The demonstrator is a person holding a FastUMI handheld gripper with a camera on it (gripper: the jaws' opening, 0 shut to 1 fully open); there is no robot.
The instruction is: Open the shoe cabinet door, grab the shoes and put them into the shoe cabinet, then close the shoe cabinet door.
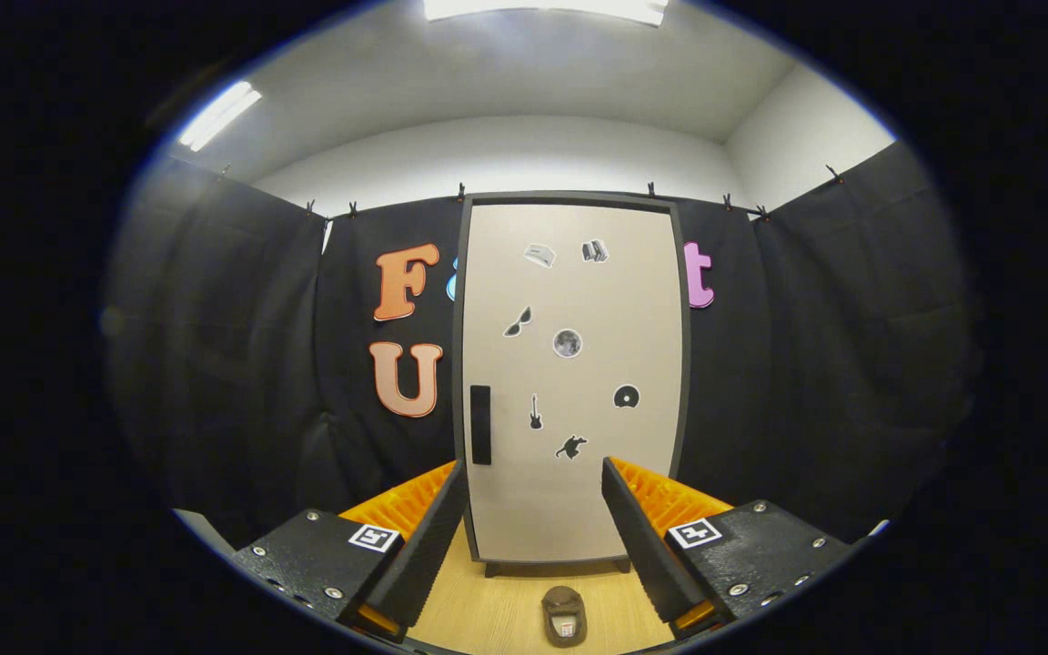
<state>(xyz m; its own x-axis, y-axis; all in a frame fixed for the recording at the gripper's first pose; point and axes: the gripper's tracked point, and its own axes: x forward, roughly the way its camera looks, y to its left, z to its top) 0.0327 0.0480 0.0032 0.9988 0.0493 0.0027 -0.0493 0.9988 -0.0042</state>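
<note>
We are finding the gripper [533, 537] jaws standing wide apart, holding nothing; shoe [564, 616] lying between them before the shut cabinet door [572, 382]; its stickers bear no legible writing

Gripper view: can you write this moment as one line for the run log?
gripper: open, holding nothing | tall beige shoe cabinet door: closed, beyond fingers | small brown shoe: on wooden floor, between fingers | step: door unopened
</note>
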